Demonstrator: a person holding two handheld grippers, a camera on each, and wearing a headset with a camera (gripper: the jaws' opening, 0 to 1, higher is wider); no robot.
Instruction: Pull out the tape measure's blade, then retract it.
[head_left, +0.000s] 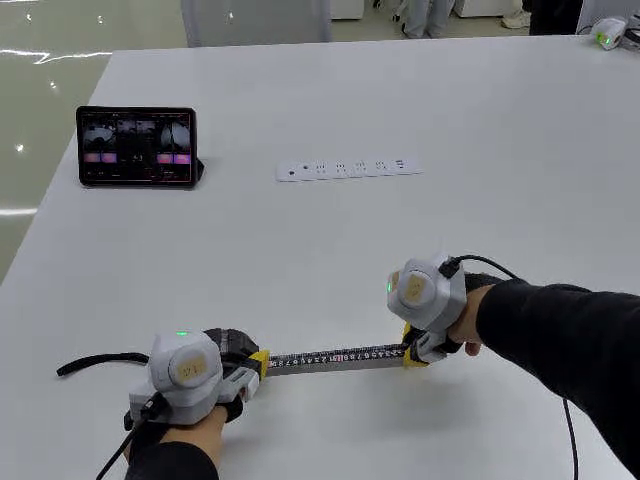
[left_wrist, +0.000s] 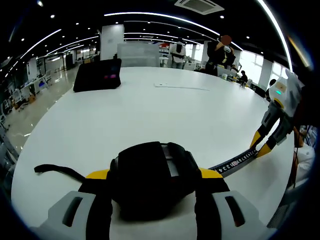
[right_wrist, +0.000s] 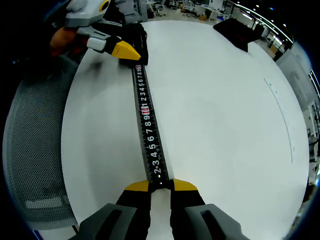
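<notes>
The black tape measure case (left_wrist: 152, 175) sits on the white table, clamped between the jaws of my left gripper (left_wrist: 152, 200), with its black wrist strap (left_wrist: 57, 171) trailing left. In the head view the case (head_left: 232, 350) lies at the near left under my left gripper (head_left: 240, 378). The blade (head_left: 335, 358) runs out flat to the right, numbers up. My right gripper (head_left: 412, 355) is shut on the blade's end. In the right gripper view the blade (right_wrist: 147, 130) stretches from my right gripper (right_wrist: 161, 189) up to the case (right_wrist: 136, 40).
A tablet (head_left: 137, 146) stands at the far left of the table. A white power strip (head_left: 348, 168) lies flat beyond the middle. A mesh chair (right_wrist: 35, 165) sits beside the table's near edge. People stand in the room's far side.
</notes>
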